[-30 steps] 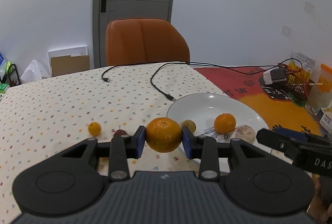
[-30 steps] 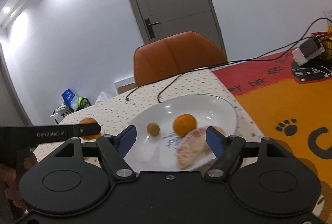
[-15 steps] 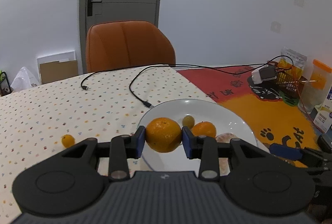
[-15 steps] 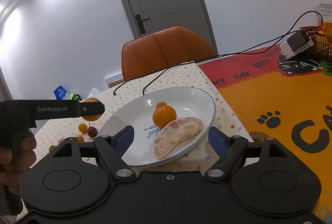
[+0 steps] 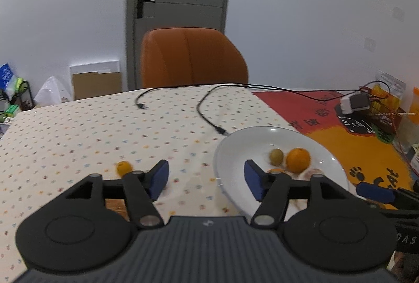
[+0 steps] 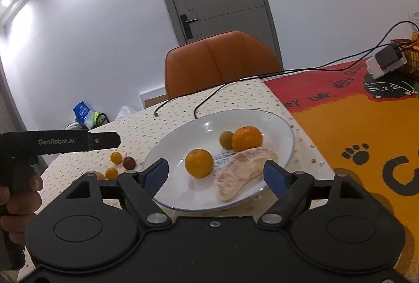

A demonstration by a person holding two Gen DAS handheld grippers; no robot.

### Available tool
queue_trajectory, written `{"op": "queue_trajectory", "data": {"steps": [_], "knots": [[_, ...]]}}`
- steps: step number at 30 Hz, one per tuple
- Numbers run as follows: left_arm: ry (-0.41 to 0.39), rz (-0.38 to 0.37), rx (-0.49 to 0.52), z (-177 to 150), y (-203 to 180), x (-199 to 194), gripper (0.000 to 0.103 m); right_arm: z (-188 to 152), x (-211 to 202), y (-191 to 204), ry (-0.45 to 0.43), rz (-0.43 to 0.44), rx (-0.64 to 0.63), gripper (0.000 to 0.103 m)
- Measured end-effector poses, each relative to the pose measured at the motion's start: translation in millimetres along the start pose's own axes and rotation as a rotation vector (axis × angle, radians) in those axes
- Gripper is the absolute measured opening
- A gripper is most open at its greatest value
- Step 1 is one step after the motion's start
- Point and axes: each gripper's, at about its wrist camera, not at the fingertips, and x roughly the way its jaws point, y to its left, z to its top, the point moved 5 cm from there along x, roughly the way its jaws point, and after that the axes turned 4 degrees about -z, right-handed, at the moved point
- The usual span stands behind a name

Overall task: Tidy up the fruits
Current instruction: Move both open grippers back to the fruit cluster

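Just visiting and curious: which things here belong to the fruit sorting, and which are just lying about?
Part of the job:
white plate
two oranges
pomelo segment
green fruit
small loose fruits

Lying about:
black cables
orange chair
charger

A: Plate (image 6: 285,141)?
B: Glossy white glazed ceramic.
A: Counter (image 5: 78,131) cover?
B: Matt dotted cloth.
A: Chair (image 6: 222,60)?
B: Smooth orange leather-like upholstery.
A: Left gripper (image 5: 207,179)?
B: Matt black plastic.
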Motion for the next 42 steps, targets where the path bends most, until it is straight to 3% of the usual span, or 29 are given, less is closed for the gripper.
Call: {"op": "queue_trajectory", "data": {"steps": [7, 24, 42], "knots": [[-0.015, 0.043, -0.041, -5.3, 30.3, -15.2, 0.075, 2.5, 1.7, 23.4, 0.007, 0.022, -0.04, 0.08], [-0.038, 0.11, -0.143, -15.8, 99.4, -45.4, 0.076, 0.4, 18.4, 84.4, 0.047, 0.082, -0.121, 0.081], [-0.016, 0.149, -0.218, -35.7, 144.2, -43.8, 0.076, -8.6, 45.2, 126.8, 0.104, 0.162, -0.181, 0.076]]}}
